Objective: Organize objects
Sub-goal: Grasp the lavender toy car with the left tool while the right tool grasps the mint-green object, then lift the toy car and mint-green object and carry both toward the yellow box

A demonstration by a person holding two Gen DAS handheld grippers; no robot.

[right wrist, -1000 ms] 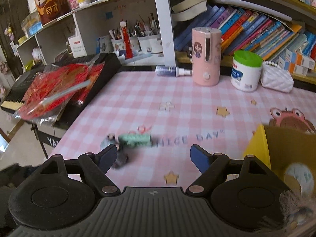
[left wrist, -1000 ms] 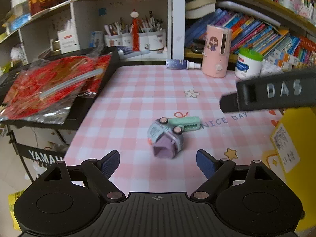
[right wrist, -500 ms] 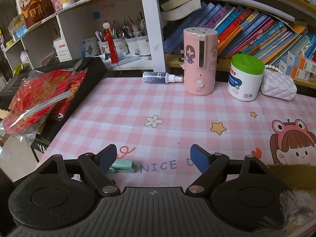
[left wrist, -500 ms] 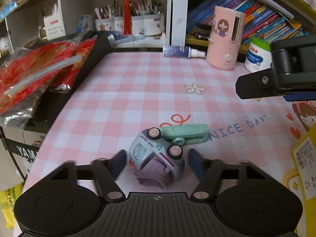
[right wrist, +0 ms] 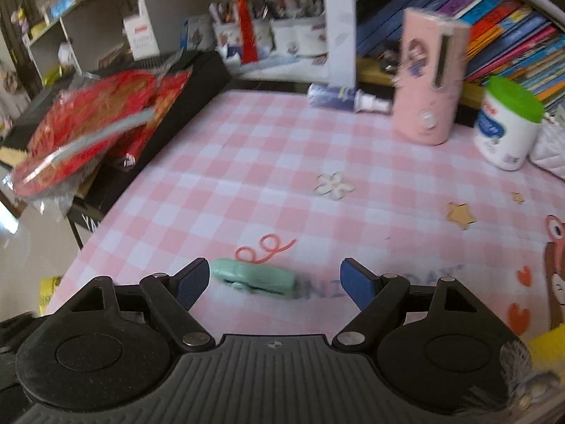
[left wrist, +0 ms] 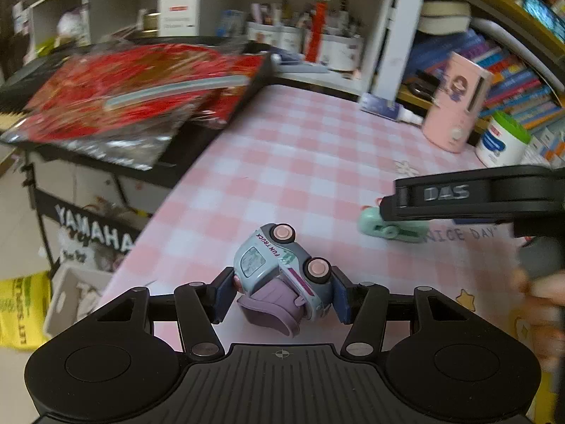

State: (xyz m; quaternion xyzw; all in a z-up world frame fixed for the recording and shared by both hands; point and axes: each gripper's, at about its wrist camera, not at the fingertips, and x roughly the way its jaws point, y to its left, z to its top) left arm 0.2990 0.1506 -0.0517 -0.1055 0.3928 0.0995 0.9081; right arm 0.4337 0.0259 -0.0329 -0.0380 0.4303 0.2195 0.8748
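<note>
A grey-blue toy truck (left wrist: 282,268) with pink wheels and a purple flap lies on its side on the pink checked table (left wrist: 300,162). My left gripper (left wrist: 282,296) is shut on the toy truck, one blue pad on each side. A mint-green clip (right wrist: 252,277) lies flat on the table; it also shows in the left wrist view (left wrist: 388,228). My right gripper (right wrist: 272,281) is open, low over the table, with the clip between its fingers, close to the left pad. The right gripper's body (left wrist: 476,194) crosses the left wrist view at the right.
A black keyboard with a red foil bag (left wrist: 141,88) lies at the table's left edge. At the back stand a pink humidifier (right wrist: 429,77), a green-lidded jar (right wrist: 506,123), a spray bottle (right wrist: 346,97) and shelves of books and pen cups. Something yellow (right wrist: 547,346) lies at the right.
My left gripper has closed on the toy truck and swung left. My right gripper has moved forward and down so that the green clip lies between its open fingers.
</note>
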